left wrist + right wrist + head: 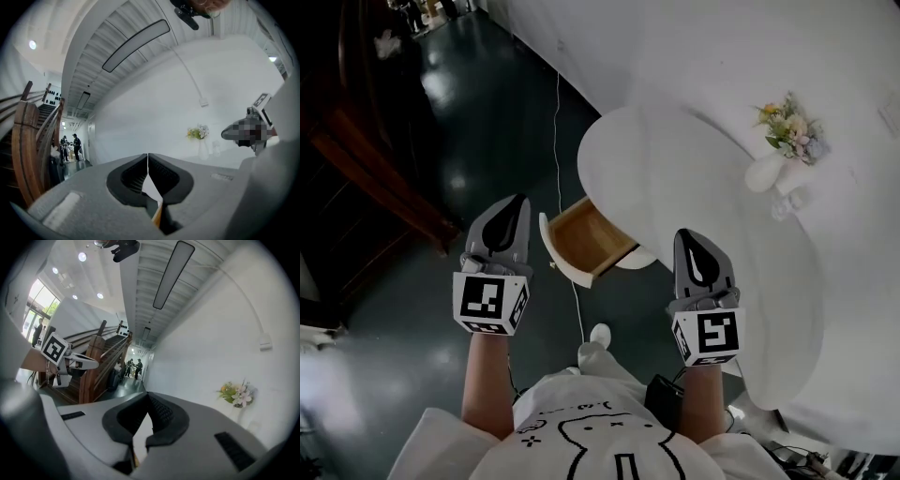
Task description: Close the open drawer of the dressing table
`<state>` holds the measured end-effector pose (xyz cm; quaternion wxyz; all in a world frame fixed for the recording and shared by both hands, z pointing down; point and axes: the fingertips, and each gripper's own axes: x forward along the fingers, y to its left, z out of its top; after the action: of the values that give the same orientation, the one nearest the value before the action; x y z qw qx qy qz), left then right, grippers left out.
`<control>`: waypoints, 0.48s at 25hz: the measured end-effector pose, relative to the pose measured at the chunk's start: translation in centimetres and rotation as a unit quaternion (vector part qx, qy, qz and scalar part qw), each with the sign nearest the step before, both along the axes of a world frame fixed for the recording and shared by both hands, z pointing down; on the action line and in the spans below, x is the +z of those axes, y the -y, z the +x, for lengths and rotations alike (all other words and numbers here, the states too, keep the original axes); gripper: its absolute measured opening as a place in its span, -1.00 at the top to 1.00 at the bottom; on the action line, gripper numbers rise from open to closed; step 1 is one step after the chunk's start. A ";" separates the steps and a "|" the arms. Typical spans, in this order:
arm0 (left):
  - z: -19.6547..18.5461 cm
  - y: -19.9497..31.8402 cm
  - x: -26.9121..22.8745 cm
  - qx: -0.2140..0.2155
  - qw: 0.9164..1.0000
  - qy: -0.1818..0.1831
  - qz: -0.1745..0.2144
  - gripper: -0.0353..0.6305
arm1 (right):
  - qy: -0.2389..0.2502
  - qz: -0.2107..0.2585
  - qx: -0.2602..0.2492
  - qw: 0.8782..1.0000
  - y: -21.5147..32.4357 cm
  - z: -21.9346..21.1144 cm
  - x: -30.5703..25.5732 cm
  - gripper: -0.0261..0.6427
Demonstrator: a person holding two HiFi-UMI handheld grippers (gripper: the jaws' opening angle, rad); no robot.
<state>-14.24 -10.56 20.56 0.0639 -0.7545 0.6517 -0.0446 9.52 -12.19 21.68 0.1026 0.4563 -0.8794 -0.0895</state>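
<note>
Dark glossy floor (487, 122) surrounds a white dressing table with a rounded tabletop (675, 178). Its wooden drawer (581, 239) stands pulled out, interior bare. The drawer lies between the two sets of jaws, right of the left gripper (514, 208) and left of the right gripper (689, 242), touching neither. Left gripper jaws: tips closed together, nothing held. Right gripper jaws: likewise closed, nothing held. A vase of flowers (778, 150) sits on the tabletop, beyond and right of the right jaws. A thin cable (559, 141) runs across the floor ahead of the left jaws.
</note>
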 end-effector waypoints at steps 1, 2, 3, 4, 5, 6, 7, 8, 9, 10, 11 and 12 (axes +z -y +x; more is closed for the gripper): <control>0.0 0.9 0.2 -0.003 1.000 0.002 -0.003 0.84 | 0.002 -0.004 -0.004 1.000 1.1 0.1 0.3 0.93; 0.1 1.7 0.5 -0.006 1.000 0.006 -0.008 0.84 | 0.004 -0.009 -0.007 1.000 2.0 0.2 0.6 0.93; 0.2 2.5 0.8 -0.008 1.000 0.011 -0.013 0.84 | 0.007 -0.014 -0.010 1.000 3.0 0.4 0.9 0.93; 0.3 3.3 1.2 -0.011 1.000 0.015 -0.019 0.84 | 0.010 -0.020 -0.013 1.000 3.9 0.6 1.4 0.93; 0.4 4.1 1.7 -0.014 0.999 0.018 -0.026 0.84 | 0.013 -0.026 -0.014 0.999 4.7 0.9 1.9 0.93; 0.4 4.8 2.2 -0.017 0.999 0.019 -0.032 0.84 | 0.016 -0.034 -0.016 0.999 5.6 1.1 2.5 0.93; 0.4 5.4 2.6 -0.021 0.999 0.020 -0.038 0.84 | 0.018 -0.042 -0.018 0.999 6.3 1.2 3.0 0.93; 0.4 5.9 3.1 -0.023 0.999 0.020 -0.044 0.84 | 0.018 -0.050 -0.021 0.998 6.8 1.2 3.6 0.93; 0.4 6.4 3.6 -0.026 0.998 0.021 -0.050 0.84 | 0.017 -0.057 -0.025 0.998 7.4 1.2 4.1 0.93; 0.5 6.9 4.1 -0.027 0.998 0.020 -0.056 0.84 | 0.015 -0.064 -0.030 0.997 7.8 1.3 4.6 0.93; 0.7 7.2 4.6 -0.029 0.997 0.019 -0.063 0.84 | 0.013 -0.069 -0.034 0.997 8.3 1.3 5.0 0.93; 0.9 7.6 5.3 -0.031 0.997 0.017 -0.070 0.84 | 0.012 -0.075 -0.038 0.996 8.7 1.4 5.5 0.93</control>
<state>-13.35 -18.11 25.82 0.0208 -0.7360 0.6685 -0.1049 10.96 -20.93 27.17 0.1224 0.4145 -0.9015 -0.0215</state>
